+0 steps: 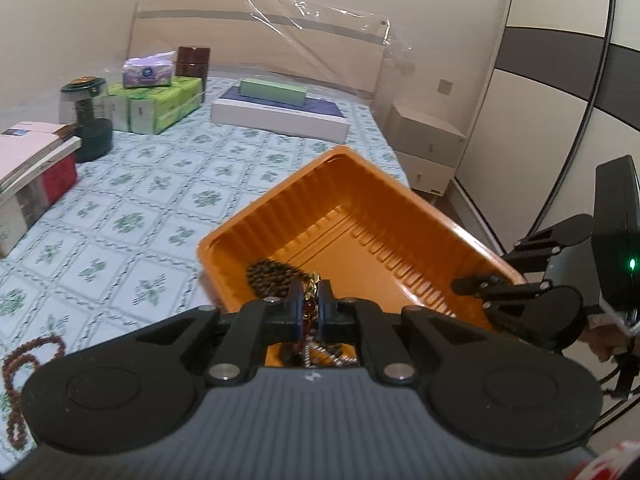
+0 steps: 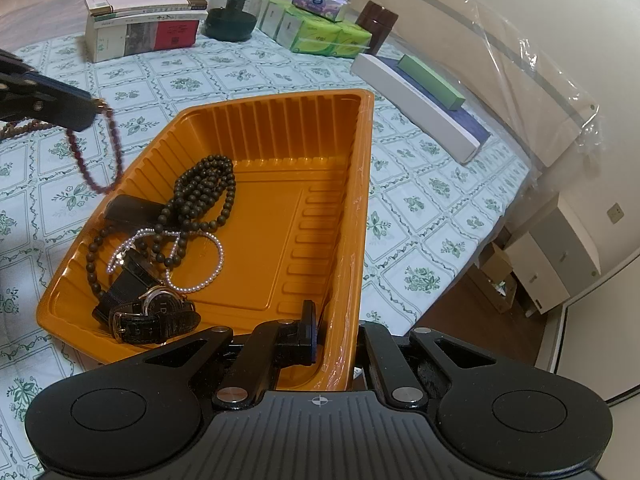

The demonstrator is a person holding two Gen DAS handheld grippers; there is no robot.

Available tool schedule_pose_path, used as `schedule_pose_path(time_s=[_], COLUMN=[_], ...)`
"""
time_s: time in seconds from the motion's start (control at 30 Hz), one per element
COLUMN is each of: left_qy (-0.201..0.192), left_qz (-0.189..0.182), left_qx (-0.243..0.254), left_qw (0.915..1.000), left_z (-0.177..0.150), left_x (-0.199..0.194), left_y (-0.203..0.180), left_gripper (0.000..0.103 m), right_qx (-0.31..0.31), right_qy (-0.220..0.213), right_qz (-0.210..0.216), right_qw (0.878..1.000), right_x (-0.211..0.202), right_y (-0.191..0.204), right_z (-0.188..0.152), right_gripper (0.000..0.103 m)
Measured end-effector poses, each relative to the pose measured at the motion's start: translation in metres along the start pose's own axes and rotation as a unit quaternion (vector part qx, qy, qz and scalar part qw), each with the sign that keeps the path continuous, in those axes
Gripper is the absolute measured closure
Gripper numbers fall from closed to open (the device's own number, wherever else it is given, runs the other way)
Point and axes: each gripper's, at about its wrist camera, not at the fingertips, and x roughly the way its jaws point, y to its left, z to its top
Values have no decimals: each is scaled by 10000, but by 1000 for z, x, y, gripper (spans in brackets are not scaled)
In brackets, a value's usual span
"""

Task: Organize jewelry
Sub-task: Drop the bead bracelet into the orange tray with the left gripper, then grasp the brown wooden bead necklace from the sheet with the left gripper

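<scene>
An orange plastic tray (image 2: 280, 216) with ribbed walls is seen lying on a bed covered by a pale sheet with a green floral grid (image 2: 420, 208). In the right wrist view the tray fills the centre of the frame. Its near right wall is clamped between the closed jaws of the right gripper (image 2: 324, 332) at the lower middle of the picture.

Inside the tray, toward its lower left, several pieces are gathered: a long strand of dark round beads (image 2: 200, 196), a pearl bracelet (image 2: 188, 260) looped across it, a wristwatch with a black strap (image 2: 156, 316), and a small dark oblong object (image 2: 128, 208) that cannot be identified.

At the upper left of the same view, the left gripper (image 2: 90, 110) is shown closed on a dark red bead bracelet (image 2: 96, 156), which hangs in a loop just above the tray's left rim. In the left wrist view, the pads are seen pinching the bracelet's red beads and gold clasp at the lower middle of the frame, over the tray's near corner.

A brown bead strand (image 1: 24, 364) lies on the sheet at the lower left of the left wrist view, outside the tray.

Along the far edge of the bed are stacked books (image 2: 144, 20), a dark glass jar (image 2: 236, 8), green tissue packs (image 2: 320, 30) and a flat white box (image 2: 416, 104).
</scene>
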Motion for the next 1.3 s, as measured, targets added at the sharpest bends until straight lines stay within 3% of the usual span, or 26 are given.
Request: schedule_pose_path(time_s=[0.47, 0.83, 0.9, 1.1, 1.3], left_qy=[208, 486, 483, 415, 287], left_qz=[-375, -442, -422, -40, 771], left_qx=[162, 275, 289, 169, -211], left_qw=[9989, 9975, 9975, 9990, 9964], left_z=[3, -9, -12, -29, -53], left_x=[35, 58, 57, 34, -6], left_y=[-22, -31, -30, -7, 36], left_gripper=[97, 96, 81, 80, 80], right_qx=[5, 8, 8, 28, 35], right_qy=[5, 7, 6, 7, 4], right_qz=[8, 10, 10, 20, 20], right_qw=[10000, 10000, 10000, 10000, 10000], right_x=[1, 0, 1, 1, 1], right_y=[0, 1, 0, 2, 2], right_z=[1, 1, 1, 1, 2], right_gripper=[99, 99, 99, 99, 99])
